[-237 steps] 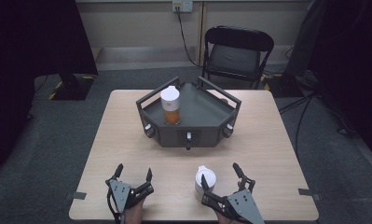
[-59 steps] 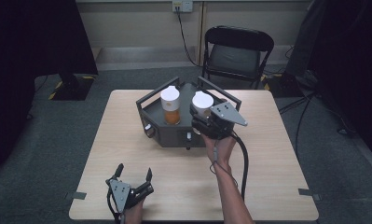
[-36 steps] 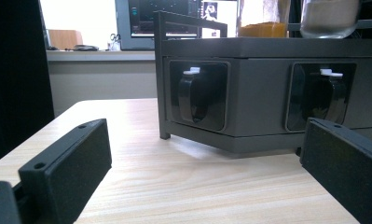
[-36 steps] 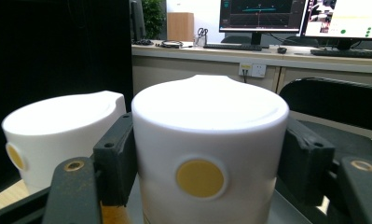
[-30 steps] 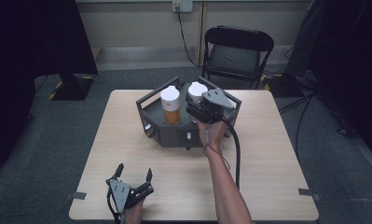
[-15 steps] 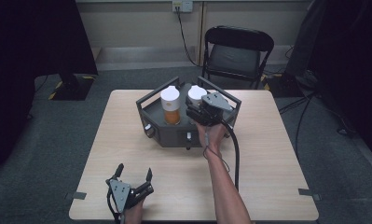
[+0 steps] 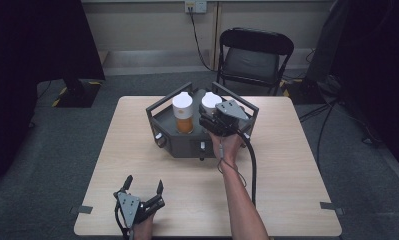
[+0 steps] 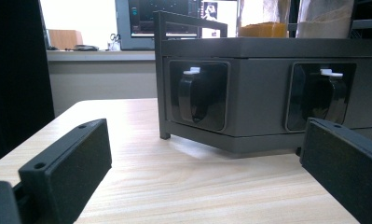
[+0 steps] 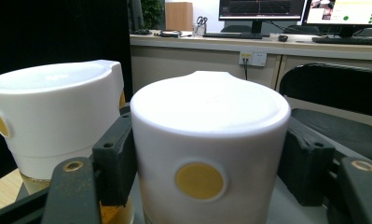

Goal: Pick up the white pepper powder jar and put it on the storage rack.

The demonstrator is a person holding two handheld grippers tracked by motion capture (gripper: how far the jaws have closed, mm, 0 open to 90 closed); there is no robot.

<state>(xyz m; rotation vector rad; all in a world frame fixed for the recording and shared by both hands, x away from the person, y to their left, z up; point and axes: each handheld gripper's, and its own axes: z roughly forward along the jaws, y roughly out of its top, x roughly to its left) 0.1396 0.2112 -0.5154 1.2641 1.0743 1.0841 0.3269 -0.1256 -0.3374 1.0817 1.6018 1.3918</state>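
At the near table edge the left gripper (image 7: 143, 189) rests on the wooden table (image 7: 287, 200), its 2 jaws spread wide, gripping nothing. Farther off, the right gripper (image 7: 210, 114) is over the dark tray (image 7: 187, 145), jaws clamped on the sides of 1 white-capped bottle (image 9: 209, 158). Just beside it in the tray stands a second white-capped bottle (image 7: 183, 112) with amber contents.

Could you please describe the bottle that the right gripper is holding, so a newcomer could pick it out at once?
On the wooden table stands a dark angular tray with two white-capped bottles side by side. The one meant is the right-hand bottle, clamped between the jaws of the right gripper. Its neighbour, the left-hand bottle, stands free, showing orange contents.
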